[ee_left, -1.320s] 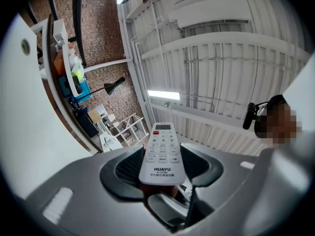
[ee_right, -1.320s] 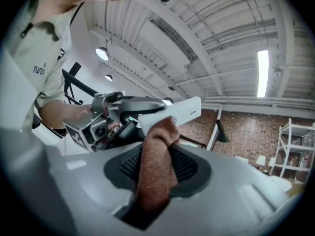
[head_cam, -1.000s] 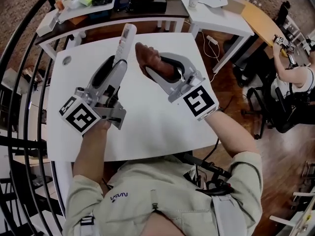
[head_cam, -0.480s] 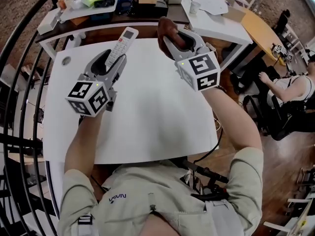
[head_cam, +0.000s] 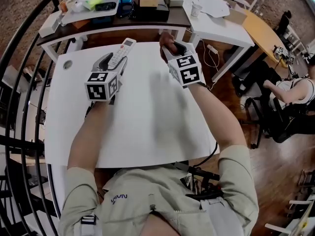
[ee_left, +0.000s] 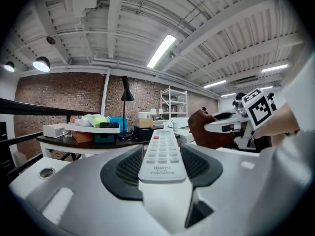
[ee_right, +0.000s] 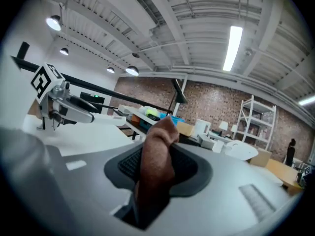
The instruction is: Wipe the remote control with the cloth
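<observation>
A white remote control (head_cam: 121, 51) (ee_left: 159, 155) with grey buttons and one red button lies lengthwise between the jaws of my left gripper (head_cam: 113, 63) (ee_left: 161, 165), which is shut on it, over the far part of the white table (head_cam: 138, 117). My right gripper (head_cam: 170, 45) (ee_right: 156, 171) is shut on a bunched brown cloth (ee_right: 156, 168) (head_cam: 164, 37) near the table's far edge. The two grippers are apart, side by side, and the cloth is not touching the remote. From the left gripper view the right gripper (ee_left: 231, 127) and its cloth (ee_left: 205, 129) show at the right.
A dark side table (head_cam: 118, 17) with a tray, boxes and a blue bin stands behind the white table. A white desk (head_cam: 216, 14) with papers is at the back right. A black railing (head_cam: 19, 77) curves along the left. A seated person (head_cam: 295, 87) is at far right.
Both grippers have moved away from me toward the table's far edge and sunk lower. The remote, earlier tilted up close to the cloth, now lies nearly level and apart from it.
</observation>
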A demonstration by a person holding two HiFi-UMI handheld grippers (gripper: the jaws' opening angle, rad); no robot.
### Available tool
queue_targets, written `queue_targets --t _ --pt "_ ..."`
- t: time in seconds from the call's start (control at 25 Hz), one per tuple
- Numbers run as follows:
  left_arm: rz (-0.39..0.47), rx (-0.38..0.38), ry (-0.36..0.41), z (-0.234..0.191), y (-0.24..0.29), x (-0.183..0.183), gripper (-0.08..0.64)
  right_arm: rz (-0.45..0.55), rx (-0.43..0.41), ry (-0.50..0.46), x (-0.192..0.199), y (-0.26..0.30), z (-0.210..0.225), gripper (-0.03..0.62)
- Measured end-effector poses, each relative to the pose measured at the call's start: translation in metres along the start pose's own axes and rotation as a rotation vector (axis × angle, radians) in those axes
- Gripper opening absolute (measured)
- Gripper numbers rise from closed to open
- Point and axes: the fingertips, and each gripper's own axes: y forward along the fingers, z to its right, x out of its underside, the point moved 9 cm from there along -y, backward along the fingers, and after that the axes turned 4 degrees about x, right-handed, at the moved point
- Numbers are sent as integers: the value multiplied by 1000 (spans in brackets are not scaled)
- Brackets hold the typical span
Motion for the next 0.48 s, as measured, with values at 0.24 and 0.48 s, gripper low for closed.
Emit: queue_targets --t 0.24,0.48 --pt "-133 -31 65 -8 22 21 242 -129 -34 -2 37 19 -8 129" --pt "-265 -40 126 -12 41 39 242 -232 -55 3 65 33 -10 129"
